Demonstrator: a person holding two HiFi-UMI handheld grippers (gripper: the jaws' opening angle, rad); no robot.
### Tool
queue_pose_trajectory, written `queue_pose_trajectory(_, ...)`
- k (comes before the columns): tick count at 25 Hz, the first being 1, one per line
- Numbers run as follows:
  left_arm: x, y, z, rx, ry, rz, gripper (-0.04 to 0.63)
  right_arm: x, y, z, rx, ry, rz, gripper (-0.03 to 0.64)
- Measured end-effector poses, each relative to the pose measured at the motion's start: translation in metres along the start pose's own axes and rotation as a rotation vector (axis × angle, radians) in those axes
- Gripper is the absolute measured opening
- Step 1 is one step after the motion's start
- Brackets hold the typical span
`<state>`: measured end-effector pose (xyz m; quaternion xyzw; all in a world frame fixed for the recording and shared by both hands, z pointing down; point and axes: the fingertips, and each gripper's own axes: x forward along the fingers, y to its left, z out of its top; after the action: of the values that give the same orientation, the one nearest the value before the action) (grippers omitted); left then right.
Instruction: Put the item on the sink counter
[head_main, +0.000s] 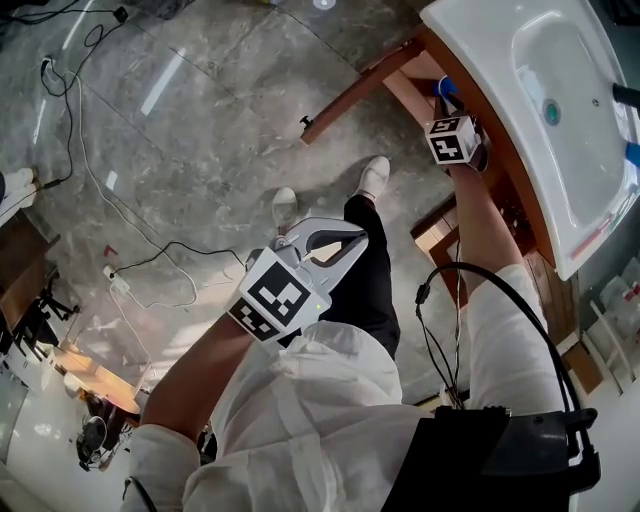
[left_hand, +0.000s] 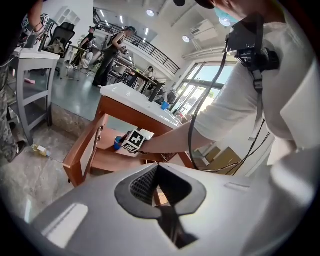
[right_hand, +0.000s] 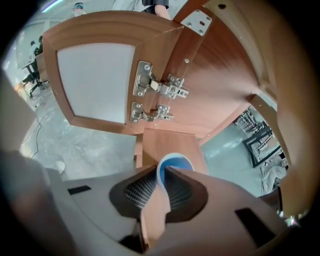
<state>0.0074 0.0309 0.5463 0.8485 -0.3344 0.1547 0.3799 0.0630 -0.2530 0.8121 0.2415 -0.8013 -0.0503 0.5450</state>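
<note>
Blue cup (right_hand: 177, 162) stands upright at your right claw (right_hand: 161, 170) tips, its near wall between the slightly parted jaws; left claw (left_hand: 158, 166), closed, is well apart

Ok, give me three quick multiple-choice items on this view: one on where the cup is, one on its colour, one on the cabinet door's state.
1. Where is the cup? A) on the sink counter B) on the cabinet shelf C) on the floor
2. The cup's colour? A) blue B) red C) green
3. The cabinet door is: A) shut B) missing C) open

Answers: 1 B, it stands on that shelf at the right claw's tips; 2 A, its rim and inside are blue; 3 C, it is swung wide with its hinges exposed.
</note>
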Motion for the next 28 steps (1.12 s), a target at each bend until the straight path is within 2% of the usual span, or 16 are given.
queue_pose_trajectory(12, -0.019, -0.026, 0.011, 0.075, -0.007, -0.050, 0.006, -0.063, 0.022, 0.008, 0.022, -0.031, -0.001, 0.025)
queue_pose_trajectory(16, -0.032, -0.037, 0.017, 0.110, -0.009, -0.066, 0.006, -0.099, 0.031, 0.012, 0.090, -0.050, 0.016, 0.025)
queue_pose_trajectory(20, -0.048, -0.050, 0.028, 0.137, -0.023, -0.091, 0.006, -0.143, 0.048, 0.024, 0.274, -0.087, 0.113, 0.012)
queue_pose_trajectory(25, -0.069, -0.069, 0.039, 0.183, -0.045, -0.126, 0.006, -0.216, 0.075, 0.050, 0.397, -0.147, 0.263, 0.005)
queue_pose_trajectory(28, -0.085, -0.079, 0.044, 0.234, -0.058, -0.146, 0.005, -0.265, 0.091, 0.070, 0.433, -0.199, 0.297, 0.005)
